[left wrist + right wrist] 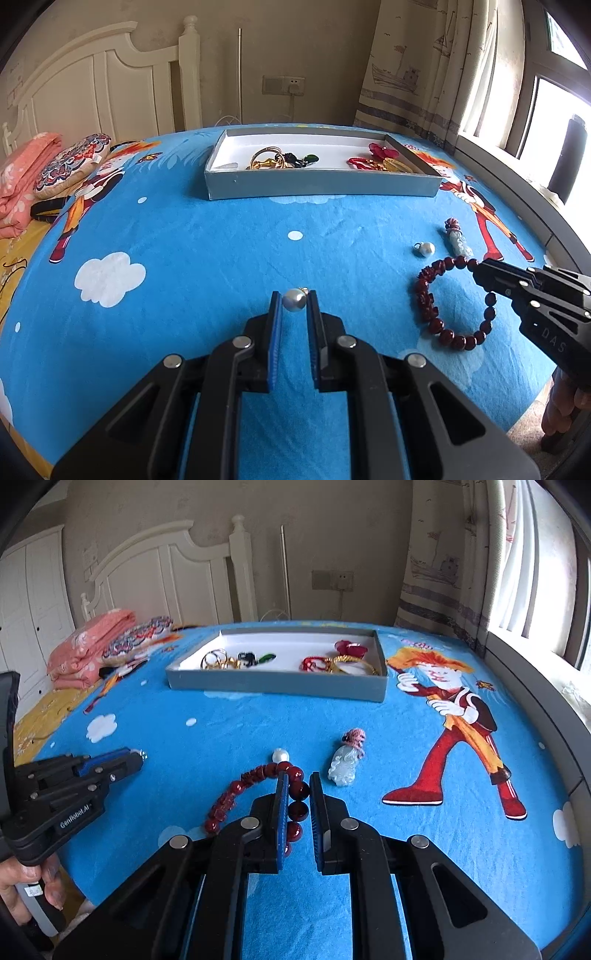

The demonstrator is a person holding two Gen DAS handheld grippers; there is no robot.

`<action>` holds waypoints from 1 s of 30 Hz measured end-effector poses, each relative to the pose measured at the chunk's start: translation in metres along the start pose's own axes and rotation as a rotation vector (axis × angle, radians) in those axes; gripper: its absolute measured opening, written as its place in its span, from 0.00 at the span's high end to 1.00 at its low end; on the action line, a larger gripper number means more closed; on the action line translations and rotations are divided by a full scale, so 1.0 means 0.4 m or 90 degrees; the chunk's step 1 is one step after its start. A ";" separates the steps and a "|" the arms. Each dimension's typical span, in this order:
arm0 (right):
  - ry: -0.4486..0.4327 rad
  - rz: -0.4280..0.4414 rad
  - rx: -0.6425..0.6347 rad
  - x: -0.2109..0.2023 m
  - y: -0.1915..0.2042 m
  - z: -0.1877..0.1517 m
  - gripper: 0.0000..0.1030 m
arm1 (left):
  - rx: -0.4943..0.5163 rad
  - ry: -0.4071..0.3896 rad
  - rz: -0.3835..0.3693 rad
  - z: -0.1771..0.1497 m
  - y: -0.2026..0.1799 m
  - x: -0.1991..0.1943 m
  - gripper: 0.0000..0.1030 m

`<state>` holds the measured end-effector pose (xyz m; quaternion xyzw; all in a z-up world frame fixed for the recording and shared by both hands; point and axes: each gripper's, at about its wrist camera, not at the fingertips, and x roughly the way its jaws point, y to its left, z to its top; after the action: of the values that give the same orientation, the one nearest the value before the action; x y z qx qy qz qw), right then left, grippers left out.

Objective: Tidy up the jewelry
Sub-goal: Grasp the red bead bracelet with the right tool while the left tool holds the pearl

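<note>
A blue cartoon-print bedsheet [207, 240] is covering the bed. A white wooden headboard [177, 572] is standing against a beige, mottled wall [295, 44]. A wall socket [283, 85] is carrying a plugged-in cable. Folded pink bedding [88, 646] is lying beside a patterned cushion [74, 162]. A ship-print curtain [413, 66] is hanging beside the window [554, 103], where daylight is entering. White wardrobe doors [33, 602] are standing at the left.

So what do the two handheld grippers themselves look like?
Both are matte black plastic pistol-style tools with silver round pivot pins and blue ribbed pads on the finger insides. The left gripper carries white "GenRobot.AI" lettering on its side; the right gripper shows faint embossed letters.
</note>
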<state>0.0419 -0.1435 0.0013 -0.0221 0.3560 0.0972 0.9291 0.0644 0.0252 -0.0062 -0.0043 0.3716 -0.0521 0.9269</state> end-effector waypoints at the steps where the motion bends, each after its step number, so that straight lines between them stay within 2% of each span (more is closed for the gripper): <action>1: 0.011 -0.003 0.001 0.009 0.000 -0.005 0.87 | 0.000 0.001 0.000 -0.001 -0.001 0.001 0.87; 5: 0.023 -0.023 0.014 0.021 -0.013 -0.014 0.85 | -0.001 0.001 -0.001 0.001 0.001 0.004 0.87; 6: 0.019 -0.029 0.013 0.018 -0.015 -0.012 0.77 | -0.001 0.001 -0.001 0.001 0.001 0.003 0.87; 7: 0.016 -0.029 0.010 0.015 -0.014 -0.011 0.60 | -0.001 0.001 -0.001 0.001 0.001 0.004 0.87; 9: 0.006 -0.025 -0.001 0.009 -0.010 -0.007 0.35 | -0.003 0.002 -0.001 0.001 0.002 0.005 0.87; 12: 0.002 -0.009 -0.043 0.012 0.013 0.007 0.35 | -0.004 0.003 -0.001 0.002 0.001 0.006 0.87; 16: 0.037 0.005 -0.094 0.055 0.038 0.030 0.51 | -0.011 0.000 0.002 0.002 0.011 0.003 0.87; 19: 0.071 -0.001 -0.135 0.086 0.052 0.031 0.52 | -0.018 0.000 0.002 0.001 0.018 0.004 0.87; 22: 0.091 0.028 -0.134 0.102 0.054 0.030 0.52 | -0.018 0.002 0.000 -0.002 0.016 0.008 0.87; 25: 0.091 0.044 -0.137 0.111 0.059 0.036 0.60 | -0.016 0.002 0.000 -0.003 0.015 0.009 0.87; 30: 0.092 0.081 -0.135 0.130 0.066 0.052 0.59 | -0.019 0.003 0.002 -0.005 0.017 0.010 0.87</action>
<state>0.0883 -0.1069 -0.0173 -0.1046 0.4104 0.1911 0.8855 0.0664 0.0317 -0.0109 -0.0175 0.3745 -0.0452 0.9260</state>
